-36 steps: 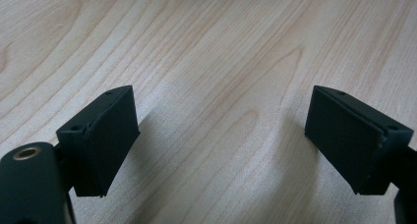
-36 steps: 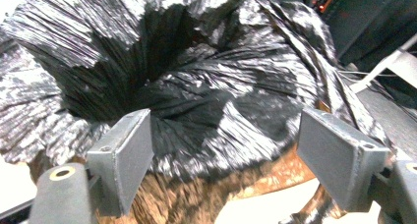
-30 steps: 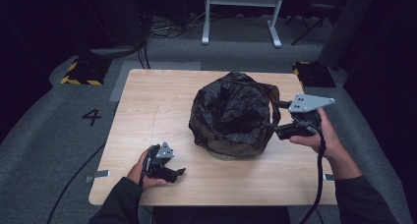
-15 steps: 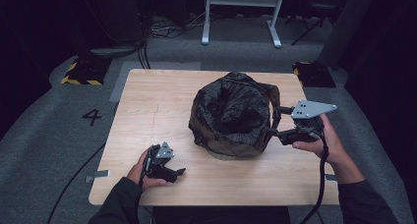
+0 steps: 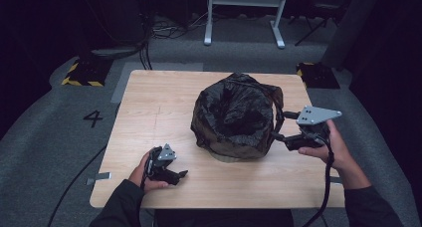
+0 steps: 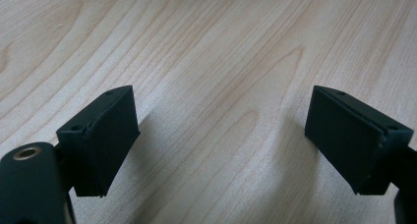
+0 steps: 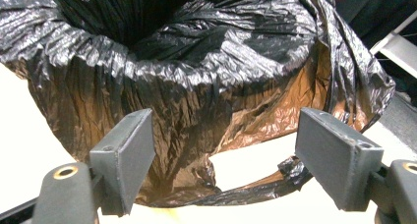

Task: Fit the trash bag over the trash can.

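A dark room with a grey floor (image 5: 59,137) marked with a "4" surrounds my pale wooden bench (image 5: 154,102); in the high view a black bin bag (image 5: 236,115), crinkled and glossy, lines a round container at the middle of the bench, its mouth gaping upward and loose plastic bunched at its far right; my right claw (image 5: 279,125) is held level at the bag's right side, jaws apart, just beside the plastic; my left claw (image 5: 181,176) rests near the front edge, well apart from the bag, my hand wrapped around it.

In the left claw view my jaws stand released over bare wood grain, nothing between them.

In the right claw view the bag (image 7: 196,76) shows brownish where light passes through its folded wall; my jaws stand wide, unclenched, facing it, gripping nothing.
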`<state>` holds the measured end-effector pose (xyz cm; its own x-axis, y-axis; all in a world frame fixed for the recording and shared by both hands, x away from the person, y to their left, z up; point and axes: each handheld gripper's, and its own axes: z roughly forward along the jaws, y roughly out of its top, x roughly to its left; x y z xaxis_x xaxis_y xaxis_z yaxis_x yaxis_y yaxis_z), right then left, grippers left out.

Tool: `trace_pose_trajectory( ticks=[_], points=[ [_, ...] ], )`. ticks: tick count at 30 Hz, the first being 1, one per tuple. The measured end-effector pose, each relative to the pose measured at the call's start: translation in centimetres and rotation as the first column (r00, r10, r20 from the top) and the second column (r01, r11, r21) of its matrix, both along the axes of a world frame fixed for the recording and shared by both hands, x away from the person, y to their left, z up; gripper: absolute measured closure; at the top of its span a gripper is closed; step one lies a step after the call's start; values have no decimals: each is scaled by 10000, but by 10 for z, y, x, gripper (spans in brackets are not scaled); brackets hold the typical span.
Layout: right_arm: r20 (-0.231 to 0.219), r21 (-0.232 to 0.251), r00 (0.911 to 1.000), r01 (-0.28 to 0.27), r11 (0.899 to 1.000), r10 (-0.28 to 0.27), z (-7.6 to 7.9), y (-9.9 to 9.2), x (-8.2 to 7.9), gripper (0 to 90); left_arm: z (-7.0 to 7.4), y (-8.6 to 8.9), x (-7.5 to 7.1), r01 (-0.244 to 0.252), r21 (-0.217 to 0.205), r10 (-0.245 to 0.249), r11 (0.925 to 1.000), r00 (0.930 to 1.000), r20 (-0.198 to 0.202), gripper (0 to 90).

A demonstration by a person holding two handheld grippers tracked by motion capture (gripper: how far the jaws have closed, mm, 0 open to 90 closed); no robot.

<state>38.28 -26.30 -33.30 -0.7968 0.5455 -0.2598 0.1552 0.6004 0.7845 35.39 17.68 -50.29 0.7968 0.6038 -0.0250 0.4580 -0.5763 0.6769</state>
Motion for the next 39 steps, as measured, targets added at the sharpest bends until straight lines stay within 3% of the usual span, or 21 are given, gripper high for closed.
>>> trace_pose_trajectory(
  ticks=[21,39],
  points=[
    [-42,-659,9993,376,9971,-380,-23,-3,0,219,0,0,0,2,1,-2,10000,10000,2,129],
    [-417,-1073,9961,732,9915,-781,-58,-7,3,223,0,0,0,1,-1,-1,10000,10000,0,130]
  ],
)
